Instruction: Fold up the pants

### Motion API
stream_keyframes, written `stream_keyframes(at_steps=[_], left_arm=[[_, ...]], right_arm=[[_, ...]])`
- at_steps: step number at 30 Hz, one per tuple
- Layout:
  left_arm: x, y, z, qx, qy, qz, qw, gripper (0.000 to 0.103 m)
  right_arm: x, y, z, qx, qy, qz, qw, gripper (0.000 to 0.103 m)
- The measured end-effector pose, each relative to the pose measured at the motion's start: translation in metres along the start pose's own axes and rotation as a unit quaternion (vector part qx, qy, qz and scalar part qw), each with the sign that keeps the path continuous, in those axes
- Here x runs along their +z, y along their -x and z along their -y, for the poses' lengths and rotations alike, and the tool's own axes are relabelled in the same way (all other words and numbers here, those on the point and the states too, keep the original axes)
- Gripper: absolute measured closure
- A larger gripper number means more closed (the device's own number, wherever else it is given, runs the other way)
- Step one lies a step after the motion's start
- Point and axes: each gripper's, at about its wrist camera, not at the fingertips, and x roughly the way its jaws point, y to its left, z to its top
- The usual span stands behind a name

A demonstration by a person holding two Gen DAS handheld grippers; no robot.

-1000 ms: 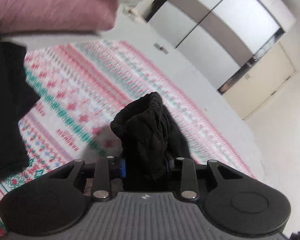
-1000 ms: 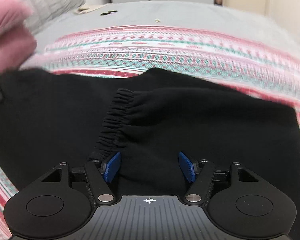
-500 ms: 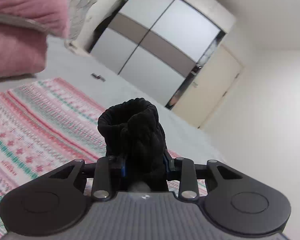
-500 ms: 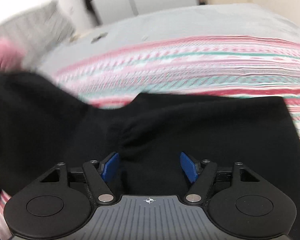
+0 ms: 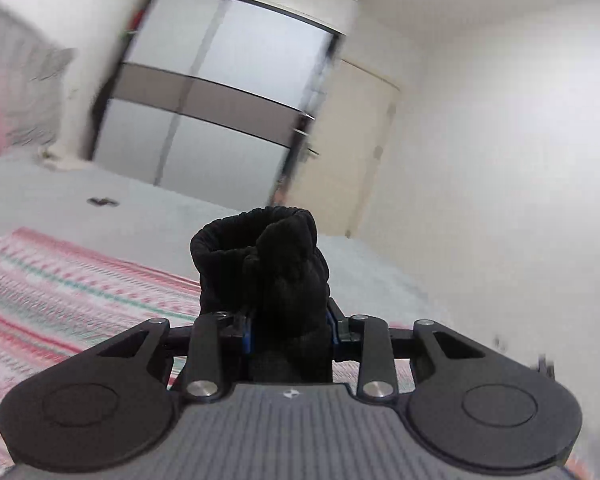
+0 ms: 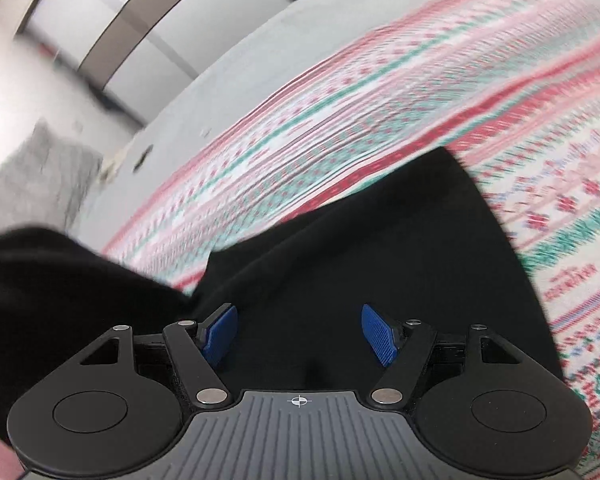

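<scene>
- Left tool (image 5: 288, 330): clamped on a bunched black pants (image 5: 266, 272) cuff; the elastic hem stands up above the jaws, held off the bed.
- Left view, left to right: pink blur at the far left edge, grey quilted thing (image 5: 24, 92) behind it, patterned blanket (image 5: 60, 292) low left, grey sheet (image 5: 148, 216) beyond it with a small dark item (image 5: 103, 201) on it, wardrobe (image 5: 220, 92) with a brown band across its doors, cream door (image 5: 348, 148), white wall (image 5: 500, 160) at right.
- Whole left view is motion-blurred.
- Right tool (image 6: 298, 334): jaws apart, blue pads (image 6: 220, 334) both bare, nothing pinched; black cloth lies under and between them, not pressed.
- Right view, left to right: a raised fold of the pants fills the low left; the rest of the pants (image 6: 380, 248) lies flat on the blanket (image 6: 380, 120), with its edge running up to the right.
- Blanket is red, green and white, spread over the grey sheet (image 6: 236, 68); wardrobe (image 6: 140, 28) top left.
- Pants overall: one end lifted in the left tool, the main body flat on the bed under the right tool.
</scene>
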Motion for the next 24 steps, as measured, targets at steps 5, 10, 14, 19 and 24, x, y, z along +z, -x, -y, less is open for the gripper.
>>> stream_keyframes(at_steps=[5,10,14,19,24], left_arm=[[-0.035,-0.038,0.054,-0.039,-0.066,-0.048,0.9959,0.047],[-0.098,-0.078,0.097,-0.055,-0.159,-0.107,0.9798,0.046],[-0.141,-0.098,0.110,-0.057,-0.262,-0.135,0.9539,0.041],[-0.152,-0.091,0.108,-0.120,-0.290,-0.150,0.9377,0.035],[-0.138,-0.078,0.082,-0.162,-0.245,-0.168,0.9411,0.031]], right_arm=[[0.023,0.024,0.051,-0.015,-0.104,0.045,0.993,0.033],[0.034,0.045,0.091,-0.017,-0.171,0.075,0.982,0.031],[0.038,0.054,0.111,-0.013,-0.203,0.080,0.976,0.031],[0.041,0.063,0.115,-0.025,-0.202,0.094,0.975,0.031],[0.043,0.062,0.113,-0.023,-0.187,0.087,0.978,0.030]])
